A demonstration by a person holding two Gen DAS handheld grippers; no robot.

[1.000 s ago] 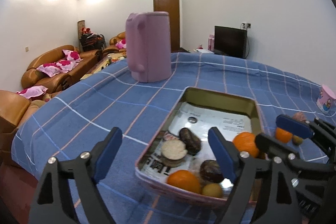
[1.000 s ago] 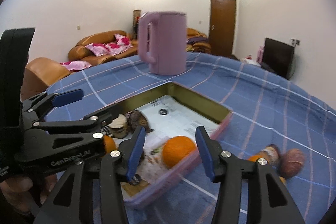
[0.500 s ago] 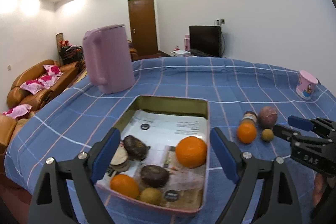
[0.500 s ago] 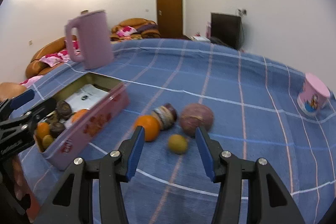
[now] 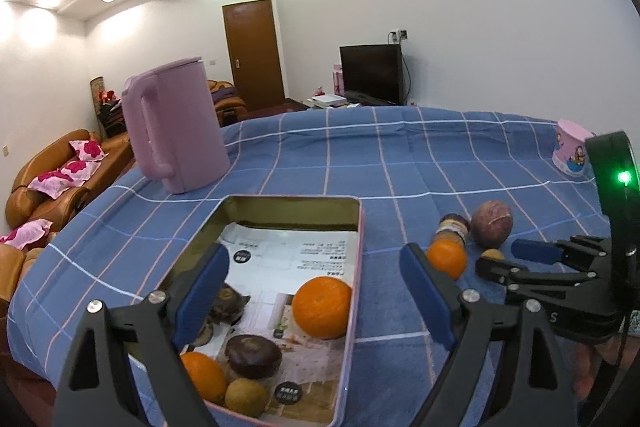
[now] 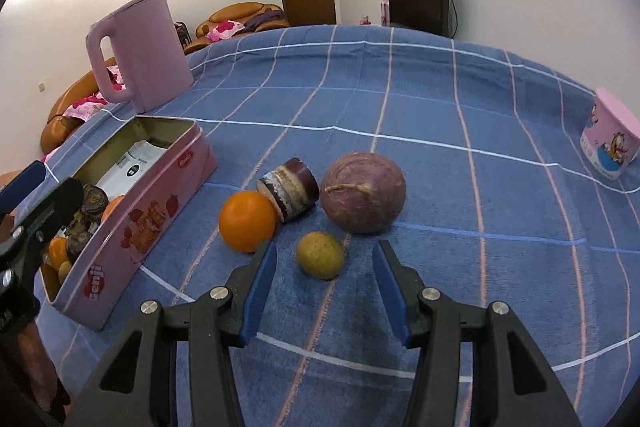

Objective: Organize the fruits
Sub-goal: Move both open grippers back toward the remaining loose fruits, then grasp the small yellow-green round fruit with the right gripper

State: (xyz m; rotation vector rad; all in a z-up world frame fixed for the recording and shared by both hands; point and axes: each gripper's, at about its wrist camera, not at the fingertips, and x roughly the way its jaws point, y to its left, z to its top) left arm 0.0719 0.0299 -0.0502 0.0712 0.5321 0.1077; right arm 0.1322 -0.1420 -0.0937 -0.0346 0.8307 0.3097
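A second ago the right gripper was held over the tin, with an orange seen between its fingers. Now it is pointed at the loose fruit on the blue cloth, to the right of the tin. So one orange is now left lying in the tin, and the next fruit is being lined up.

The right gripper is held low and flat, close to the cloth. Its jaws are spread wide and nothing is held in them. The small yellow fruit is framed just past the two blue tips, near the gap. It is probably the next thing to be picked. Just beyond it are found a second orange, a cut dark fruit and a big purple fruit, all close together.

The left gripper is held above the near end of the tin, tipped a little down. Its jaws are spread wide too, and nothing is held. Five fruits can be counted in the tin. A pink jug is seen far left, and a pink cup far right.
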